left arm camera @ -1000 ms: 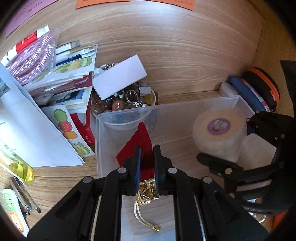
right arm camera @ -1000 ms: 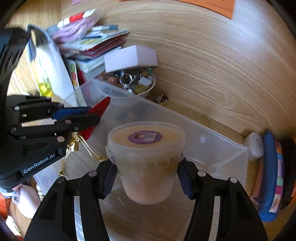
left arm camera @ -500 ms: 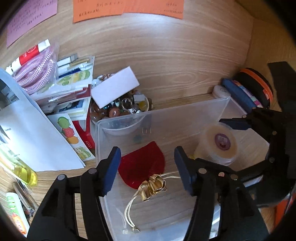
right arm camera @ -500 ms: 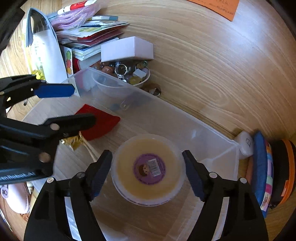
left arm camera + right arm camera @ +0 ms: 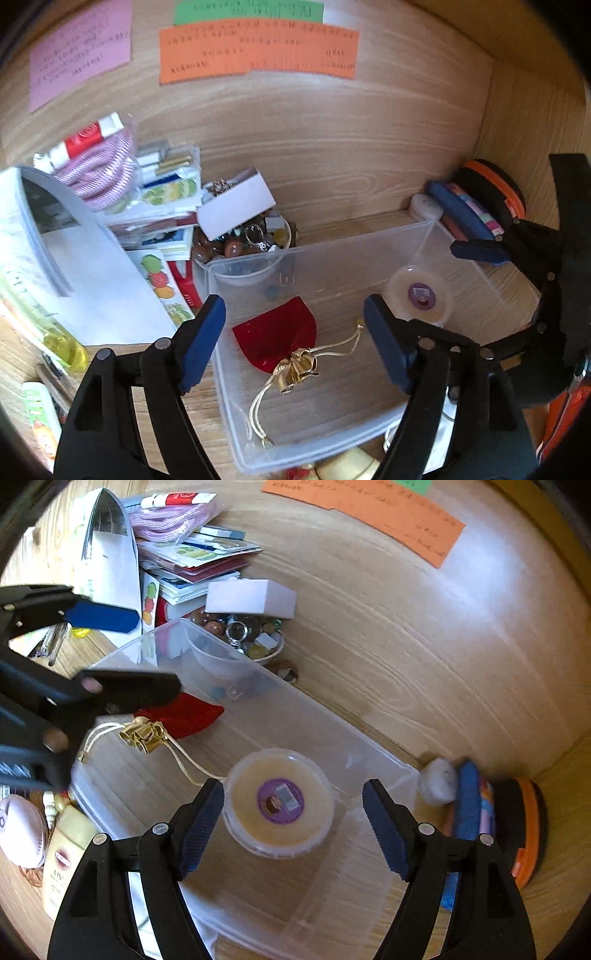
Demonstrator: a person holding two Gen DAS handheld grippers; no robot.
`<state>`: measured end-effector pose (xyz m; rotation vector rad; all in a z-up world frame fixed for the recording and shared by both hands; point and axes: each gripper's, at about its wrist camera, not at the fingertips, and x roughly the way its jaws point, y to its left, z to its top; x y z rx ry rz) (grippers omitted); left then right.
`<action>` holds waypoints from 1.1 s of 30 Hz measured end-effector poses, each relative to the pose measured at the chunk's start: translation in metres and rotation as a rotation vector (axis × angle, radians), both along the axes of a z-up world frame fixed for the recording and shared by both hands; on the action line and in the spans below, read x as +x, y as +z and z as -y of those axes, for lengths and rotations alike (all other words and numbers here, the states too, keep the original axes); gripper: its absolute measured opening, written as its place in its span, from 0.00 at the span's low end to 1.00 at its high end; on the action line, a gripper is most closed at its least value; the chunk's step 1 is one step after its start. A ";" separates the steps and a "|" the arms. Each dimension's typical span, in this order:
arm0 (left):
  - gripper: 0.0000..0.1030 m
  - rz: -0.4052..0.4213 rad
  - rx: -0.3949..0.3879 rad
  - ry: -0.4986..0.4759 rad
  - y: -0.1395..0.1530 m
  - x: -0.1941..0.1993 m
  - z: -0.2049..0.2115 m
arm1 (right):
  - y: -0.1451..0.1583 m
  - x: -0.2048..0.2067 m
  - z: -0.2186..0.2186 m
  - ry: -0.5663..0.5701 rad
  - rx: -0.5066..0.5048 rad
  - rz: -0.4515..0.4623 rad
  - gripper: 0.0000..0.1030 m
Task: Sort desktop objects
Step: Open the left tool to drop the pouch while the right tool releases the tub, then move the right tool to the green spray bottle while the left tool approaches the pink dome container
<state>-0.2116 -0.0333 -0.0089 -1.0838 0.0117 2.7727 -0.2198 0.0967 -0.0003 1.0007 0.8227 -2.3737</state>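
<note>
A clear plastic bin (image 5: 369,251) stands on the wooden desk. On its floor lies a red pouch (image 5: 280,332) with a gold bow and cord (image 5: 299,369), free of any grip. Above the pouch hangs my left gripper (image 5: 293,314), its jaws opening with nothing pressed between them. A round lidded tub (image 5: 280,805) with a purple label stands upright in the bin (image 5: 332,731). My right gripper (image 5: 292,794) is open above the tub, pads clear of its sides. In the right wrist view the left gripper (image 5: 147,653) reaches in from the left over the pouch (image 5: 184,716).
Behind the bin sit a bowl of beads (image 5: 243,243), a white box (image 5: 236,206) and a stack of sticker sheets (image 5: 159,206). White papers (image 5: 74,280) lie left. A blue pouch (image 5: 465,214) and an orange-black case (image 5: 495,184) stand right. A sunscreen bottle (image 5: 66,860) lies near the bin's front.
The left gripper opened and let go of the red pouch, which now lies in the bin. The right gripper opened off the tub. Both grippers rose.
</note>
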 end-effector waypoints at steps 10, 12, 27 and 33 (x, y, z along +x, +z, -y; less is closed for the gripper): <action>0.90 -0.067 -0.011 0.028 0.028 0.047 0.001 | 0.019 0.035 -0.030 -0.050 -0.088 -0.040 0.73; 0.91 -0.077 -0.013 0.033 0.032 0.056 0.000 | 0.024 0.043 -0.035 -0.058 -0.100 -0.055 0.74; 0.96 -0.140 -0.061 0.112 0.036 0.140 0.001 | 0.067 0.118 -0.105 -0.134 -0.308 -0.209 0.94; 0.96 -0.106 -0.080 0.122 0.010 0.163 0.000 | 0.055 0.144 -0.142 -0.191 -0.367 -0.197 0.95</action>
